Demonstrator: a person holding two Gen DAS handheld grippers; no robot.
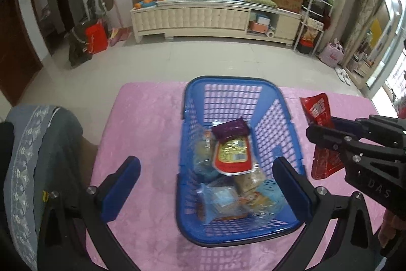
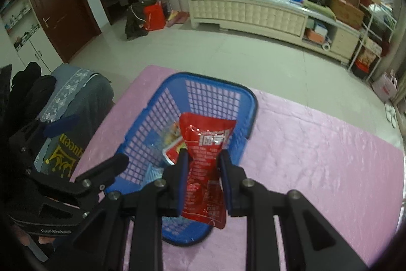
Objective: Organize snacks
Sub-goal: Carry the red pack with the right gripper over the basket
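Table (image 1: 152, 123): covered by a pink cloth; the basket is carried on it, and no loose snacks are seen on the cloth in either view.
Basket (image 1: 264, 85): blue, slatted, set lengthwise away from the cameras; several packets are already lain in it, among them a red-edged pouch (image 1: 232, 153) and a purple packet (image 1: 229, 130).
Red packet (image 2: 205, 164): the task's thing at this moment; it is held above the table at the basket's right side, its long axis running along the fingers, the top end pointing away over the basket's near right wall.
Key relation: the basket's opening lies ahead and to the left of the held packet, so a short carry leftward and forward is judged to be called for before release; the right hand is the nearer one for that.
Right gripper (image 2: 204, 156): fingers narrow, pressed on the red packet's waist from both sides, so that it is pinched inward there.
Left gripper (image 1: 205, 184): fingers wide apart, nothing between the pads; it is poised over the basket's near end, touching nothing that can be seen.
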